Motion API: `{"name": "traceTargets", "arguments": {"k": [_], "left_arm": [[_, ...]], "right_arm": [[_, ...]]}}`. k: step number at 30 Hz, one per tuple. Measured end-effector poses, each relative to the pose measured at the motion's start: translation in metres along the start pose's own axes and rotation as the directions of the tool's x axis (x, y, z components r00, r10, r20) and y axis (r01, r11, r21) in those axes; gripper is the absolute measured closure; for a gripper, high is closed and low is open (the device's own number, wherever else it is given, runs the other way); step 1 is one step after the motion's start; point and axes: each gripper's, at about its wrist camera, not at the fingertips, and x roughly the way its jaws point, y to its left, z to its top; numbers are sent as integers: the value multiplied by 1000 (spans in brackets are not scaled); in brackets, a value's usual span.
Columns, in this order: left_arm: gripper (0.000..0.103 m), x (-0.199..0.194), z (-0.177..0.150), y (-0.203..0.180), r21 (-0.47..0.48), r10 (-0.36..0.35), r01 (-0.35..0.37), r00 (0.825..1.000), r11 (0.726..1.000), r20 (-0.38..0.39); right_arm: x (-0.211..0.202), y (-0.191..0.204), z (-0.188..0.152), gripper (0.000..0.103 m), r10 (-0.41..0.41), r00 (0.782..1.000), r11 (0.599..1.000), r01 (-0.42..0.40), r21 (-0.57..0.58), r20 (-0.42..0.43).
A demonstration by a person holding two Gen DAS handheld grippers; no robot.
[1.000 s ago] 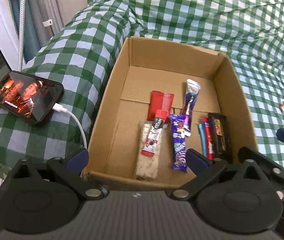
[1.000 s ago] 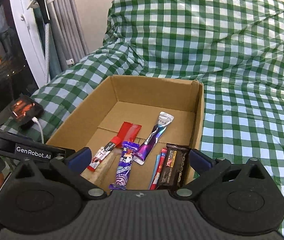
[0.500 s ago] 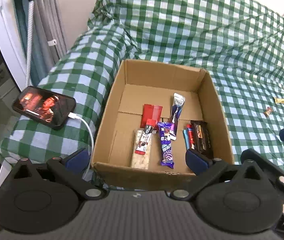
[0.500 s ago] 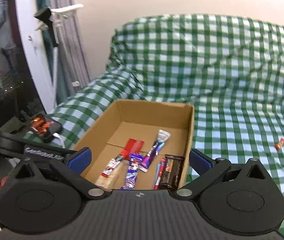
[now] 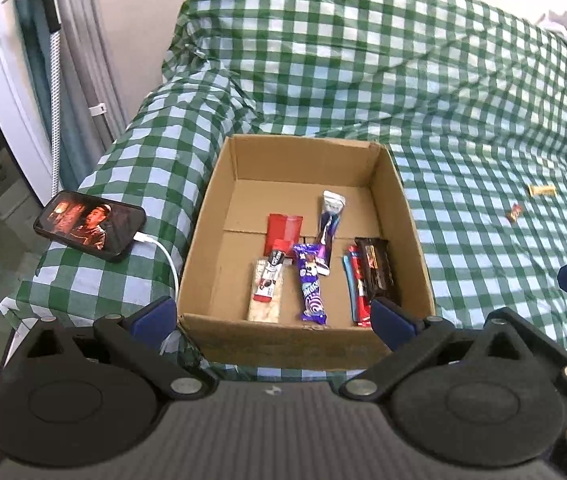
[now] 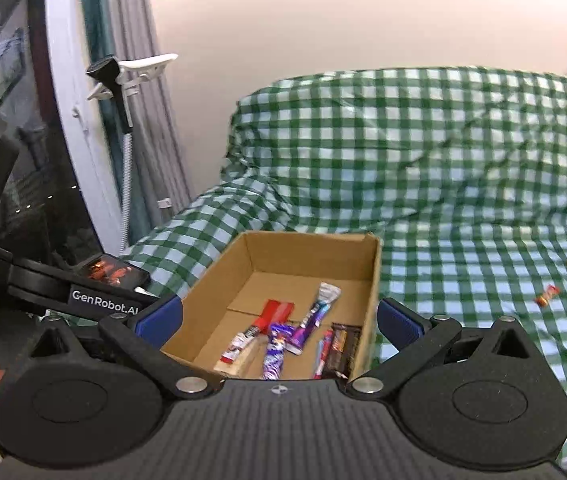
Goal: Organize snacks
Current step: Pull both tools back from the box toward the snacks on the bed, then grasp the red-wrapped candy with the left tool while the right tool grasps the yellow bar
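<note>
left wrist: snack box (image 5: 207, 216) beyond spread tongs (image 5: 273, 318)

This looks like a room in a home. A soft sofa (image 5: 363, 92) is covered with a green and white checked cloth (image 6: 443, 168), and it has a back and a padded arm. A phone (image 5: 89, 225) lies on that arm, playing a video, with a white charging cable (image 5: 163, 256) plugged in. Grey curtains (image 6: 143, 92) hang beside a big glass door with a white frame (image 6: 71, 128), and it is dark outside. The wall (image 6: 323, 12) behind is plain and cream. A cardboard box (image 5: 211, 216) with snacks sits on the sofa seat.
</note>
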Motion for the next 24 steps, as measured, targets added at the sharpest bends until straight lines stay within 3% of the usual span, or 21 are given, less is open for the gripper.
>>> {"name": "traceTargets", "arguments": {"k": [7, 13, 17, 24], "left_arm": [[0, 0, 7, -13, 28, 6, -5, 1000, 1000, -21], [0, 9, 26, -58, 106, -30, 36, 998, 994, -55], [0, 25, 42, -99, 140, -80, 94, 991, 986, -104], [0, 65, 69, -186, 215, -153, 190, 972, 958, -176]], "right_arm": [[1, -20, -2, 0, -11, 1000, 998, 11, 66, 5], [-11, -71, 15, 0, -129, 989, 988, 122, 91, 78], [-28, -123, 22, 0, -252, 961, 963, 237, 127, 116], [-47, -228, 24, 0, -442, 890, 887, 417, 200, 107]]}}
